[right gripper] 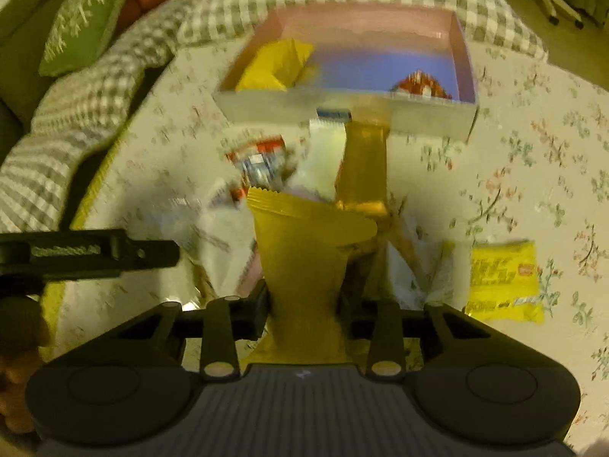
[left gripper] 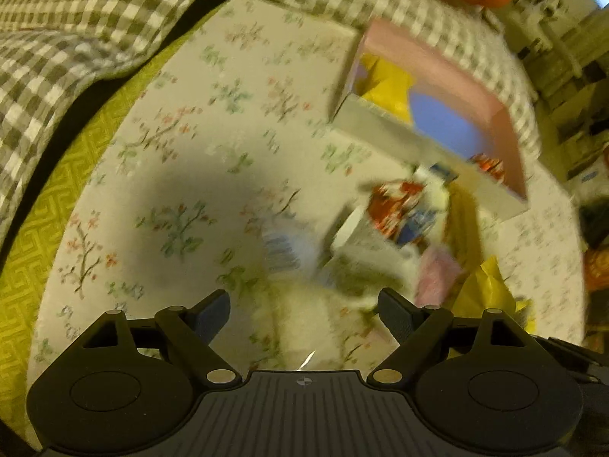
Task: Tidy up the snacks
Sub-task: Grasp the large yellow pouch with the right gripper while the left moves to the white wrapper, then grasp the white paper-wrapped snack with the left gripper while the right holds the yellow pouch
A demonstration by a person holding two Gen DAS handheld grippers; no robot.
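My right gripper [right gripper: 304,304] is shut on the lower end of a gold snack packet [right gripper: 304,236], which stands up between the jaws. Behind it lies a blurred pile of snack packets [right gripper: 259,160] on a floral cloth [right gripper: 514,152]. Further back is a box [right gripper: 266,106] with a white wall and pink inside, holding a yellow packet [right gripper: 274,64] and a red-orange one [right gripper: 418,83]. My left gripper [left gripper: 304,304] is open just over pale packets at the near edge of the pile [left gripper: 396,209], nothing pressed between its fingers. The box [left gripper: 418,141] is at the upper right there.
A loose yellow packet [right gripper: 502,282] lies on the cloth to the right. A grey checked blanket [left gripper: 76,38] borders the cloth at the back and left, with a green cushion [right gripper: 83,11] beyond. A black tool part [right gripper: 87,253] reaches in from the left.
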